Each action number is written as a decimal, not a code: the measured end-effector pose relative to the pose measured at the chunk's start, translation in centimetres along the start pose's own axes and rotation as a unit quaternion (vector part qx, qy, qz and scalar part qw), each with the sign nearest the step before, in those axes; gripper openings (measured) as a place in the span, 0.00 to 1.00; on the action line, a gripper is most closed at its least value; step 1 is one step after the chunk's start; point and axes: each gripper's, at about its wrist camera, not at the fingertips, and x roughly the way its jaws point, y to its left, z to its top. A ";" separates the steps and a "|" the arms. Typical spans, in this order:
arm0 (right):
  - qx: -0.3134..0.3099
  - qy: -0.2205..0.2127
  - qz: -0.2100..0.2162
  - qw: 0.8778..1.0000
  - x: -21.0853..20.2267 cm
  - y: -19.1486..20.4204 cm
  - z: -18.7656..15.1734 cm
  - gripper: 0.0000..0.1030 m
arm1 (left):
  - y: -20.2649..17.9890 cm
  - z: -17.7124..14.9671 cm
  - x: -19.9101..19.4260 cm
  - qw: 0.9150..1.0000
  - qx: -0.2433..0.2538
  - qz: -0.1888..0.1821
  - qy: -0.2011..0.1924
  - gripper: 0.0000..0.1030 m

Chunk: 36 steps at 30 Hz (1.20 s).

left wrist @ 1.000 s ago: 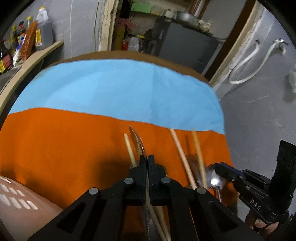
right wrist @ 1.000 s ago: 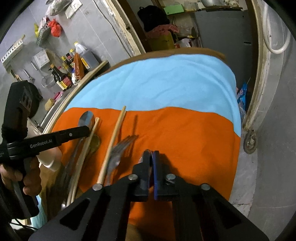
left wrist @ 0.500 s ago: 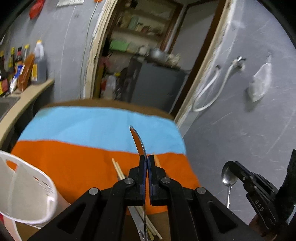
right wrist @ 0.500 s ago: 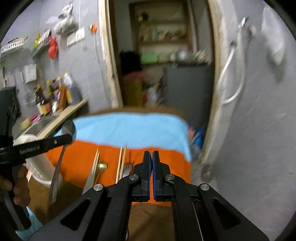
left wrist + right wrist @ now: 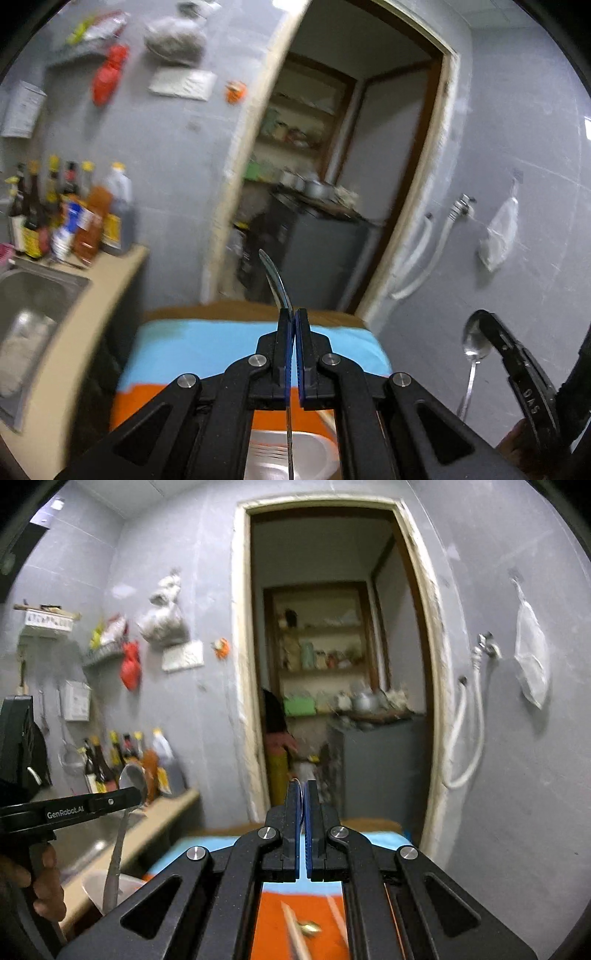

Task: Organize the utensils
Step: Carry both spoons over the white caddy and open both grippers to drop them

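My left gripper (image 5: 291, 314) is shut on a metal spoon (image 5: 275, 280) seen edge-on, its bowl poking up past the fingertips and its handle hanging below. The right wrist view shows that left gripper (image 5: 133, 797) at the left with the same spoon (image 5: 131, 775). My right gripper (image 5: 303, 786) is shut on a second spoon, only a thin metal edge (image 5: 301, 799) showing between the pads. In the left wrist view, this right gripper (image 5: 480, 325) holds its spoon (image 5: 474, 345) bowl up at the right. Both are raised above the table's orange and blue cloth (image 5: 295, 904).
Wooden chopsticks (image 5: 295, 934) and a small gold spoon (image 5: 308, 927) lie on the orange cloth. A white basket (image 5: 110, 882) stands at the left. A sink (image 5: 33, 295) and sauce bottles (image 5: 74, 214) line the left counter. An open doorway (image 5: 325, 664) faces me.
Both grippers have lifted off the cloth with their spoons and tilted up towards level. The views now show the wall and doorway rather than the tabletop.
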 end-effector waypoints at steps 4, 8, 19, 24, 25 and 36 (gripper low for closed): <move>-0.012 -0.006 0.009 1.000 1.3 4.1 -0.3 0.02 | 4.2 0.3 -1.2 0.999 -0.019 0.020 -0.027 0.03; -0.047 -0.006 0.007 0.999 2.9 7.2 -1.4 0.02 | 6.8 -0.4 -0.7 0.998 -0.040 0.020 -0.047 0.03; -0.097 0.009 0.025 0.995 5.5 10.3 -6.0 0.02 | 8.9 -4.4 1.8 0.998 -0.032 0.016 -0.057 0.03; -0.112 0.009 0.029 0.993 5.8 10.7 -7.5 0.02 | 8.8 -5.8 1.9 0.998 -0.008 0.027 -0.057 0.03; -0.114 0.010 0.030 0.993 5.9 10.9 -7.8 0.02 | 8.8 -6.0 1.9 0.998 -0.008 0.028 -0.057 0.03; -0.102 0.042 0.050 0.993 5.8 10.4 -8.8 0.03 | 9.1 -6.9 1.5 1.000 -0.007 0.022 -0.020 0.03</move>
